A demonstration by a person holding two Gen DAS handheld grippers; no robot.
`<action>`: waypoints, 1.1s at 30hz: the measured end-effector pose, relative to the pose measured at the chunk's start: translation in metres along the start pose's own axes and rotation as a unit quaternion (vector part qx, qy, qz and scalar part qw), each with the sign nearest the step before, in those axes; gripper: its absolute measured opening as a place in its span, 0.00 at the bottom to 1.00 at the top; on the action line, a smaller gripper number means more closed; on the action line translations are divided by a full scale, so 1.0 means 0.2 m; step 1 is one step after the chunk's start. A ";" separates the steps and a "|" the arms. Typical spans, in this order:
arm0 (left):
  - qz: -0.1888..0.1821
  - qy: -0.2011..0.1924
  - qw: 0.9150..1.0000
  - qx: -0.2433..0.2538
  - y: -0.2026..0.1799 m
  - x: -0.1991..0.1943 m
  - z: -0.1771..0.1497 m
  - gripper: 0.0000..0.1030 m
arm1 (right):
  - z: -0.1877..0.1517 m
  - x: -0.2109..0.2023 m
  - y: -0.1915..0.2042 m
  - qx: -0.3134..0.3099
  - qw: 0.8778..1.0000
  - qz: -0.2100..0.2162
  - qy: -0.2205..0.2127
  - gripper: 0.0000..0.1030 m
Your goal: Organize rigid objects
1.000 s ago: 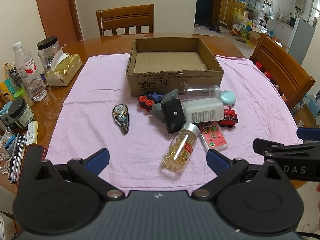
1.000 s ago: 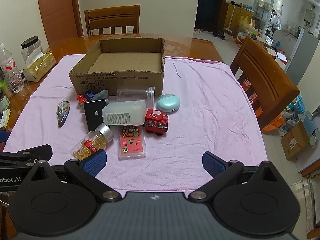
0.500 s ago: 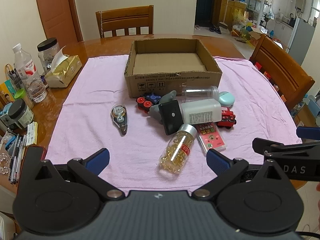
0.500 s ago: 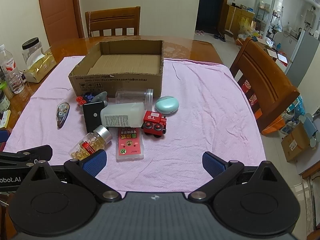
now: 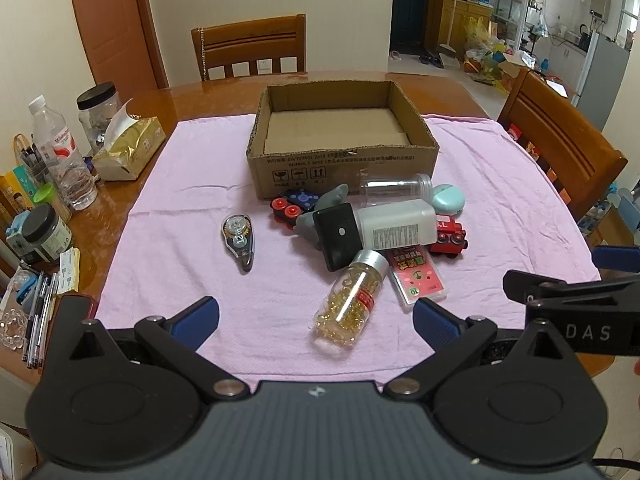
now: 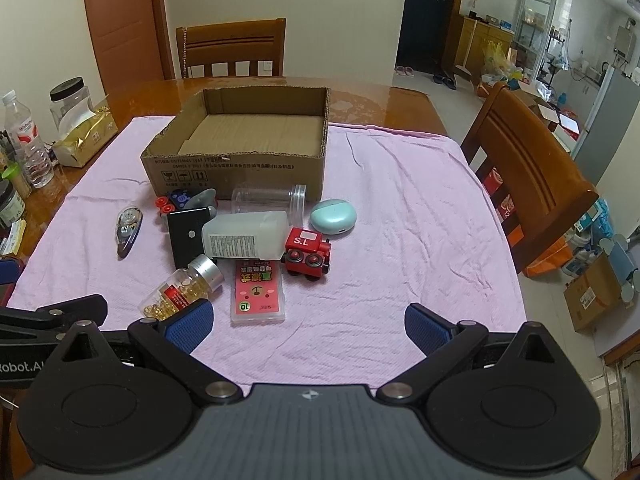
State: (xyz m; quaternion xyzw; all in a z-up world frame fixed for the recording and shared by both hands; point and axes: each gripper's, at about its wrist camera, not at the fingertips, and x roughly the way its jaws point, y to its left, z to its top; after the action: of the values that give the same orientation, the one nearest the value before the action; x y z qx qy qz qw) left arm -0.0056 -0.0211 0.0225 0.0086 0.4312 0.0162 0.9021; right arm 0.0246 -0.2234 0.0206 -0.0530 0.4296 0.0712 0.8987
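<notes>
Home dining room, wooden table point(image 5: 224, 92), dining chairs point(image 6: 232, 46), kitchen fridge point(image 6: 608, 120) beyond doorway

Even daylight, sharp focus, strong fisheye bend, dark corners.

The red toy train point(image 6: 307, 255) reads "S.L"; the correction tape point(image 5: 239, 237) shows "12m"; the pink card case point(image 6: 259, 293) bears "10" (its other characters are illegible); the right gripper point(image 5: 576, 308) carries "DAS".
</notes>
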 end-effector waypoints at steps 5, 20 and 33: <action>-0.004 0.003 1.000 -0.003 0.00 -0.01 0.01 0.99 | 0.01 -0.02 -0.01 -0.001 1.000 0.003 -0.001 1.00; -0.031 -0.007 0.999 0.010 0.06 0.04 0.05 0.99 | 0.05 -0.01 0.01 -0.006 1.000 0.006 -0.014 1.00; -0.043 -0.010 0.998 0.048 0.22 0.23 0.01 0.99 | -0.06 0.23 0.09 -0.026 0.998 0.061 -0.006 1.00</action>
State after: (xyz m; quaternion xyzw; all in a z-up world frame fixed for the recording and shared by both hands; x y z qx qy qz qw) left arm 0.0244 0.0241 -0.0107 0.0331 0.4227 -0.0435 0.9046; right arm 0.0408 -0.2037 -0.0233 -0.0493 0.4248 0.1373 0.8935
